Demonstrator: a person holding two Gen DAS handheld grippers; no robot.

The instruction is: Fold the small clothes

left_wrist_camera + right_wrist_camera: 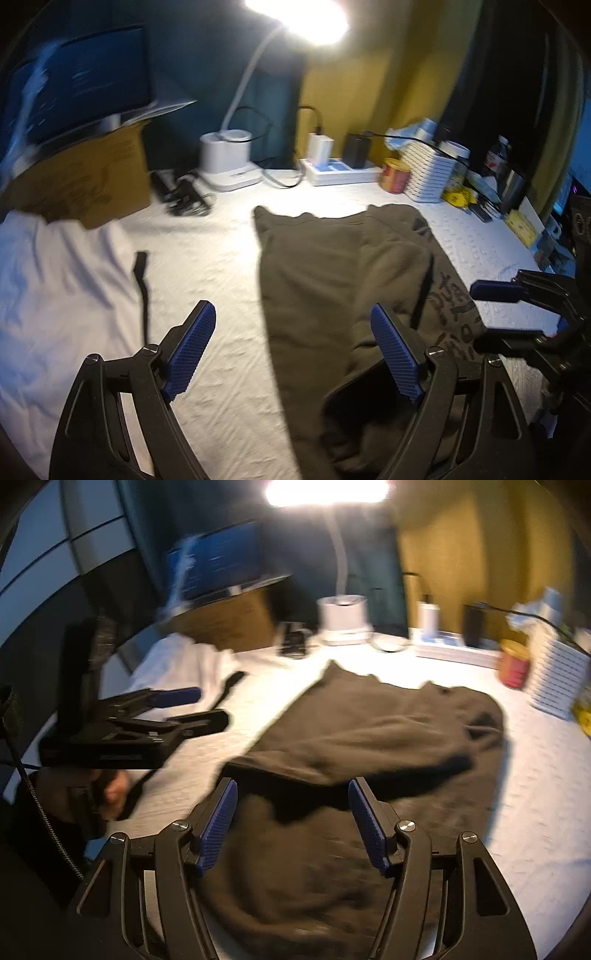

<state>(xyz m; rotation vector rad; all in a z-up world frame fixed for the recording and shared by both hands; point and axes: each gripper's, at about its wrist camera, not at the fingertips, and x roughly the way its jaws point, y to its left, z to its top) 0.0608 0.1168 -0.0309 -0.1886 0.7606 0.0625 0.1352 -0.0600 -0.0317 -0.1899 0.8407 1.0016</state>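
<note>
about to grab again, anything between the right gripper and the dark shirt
Nothing visible. The right gripper hangs open directly over the dark shirt, with only air between. The left gripper is off to the side.

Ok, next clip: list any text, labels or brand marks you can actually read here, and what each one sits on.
None can be read for certain.
Dark garment: black lettering near its right edge, too distorted to read.
Cardboard box: faint print, blurred.
Monitor: lines of screen text, too blurred.
Red can: label blurred.
Yellow packet: black marks, too small.
</note>
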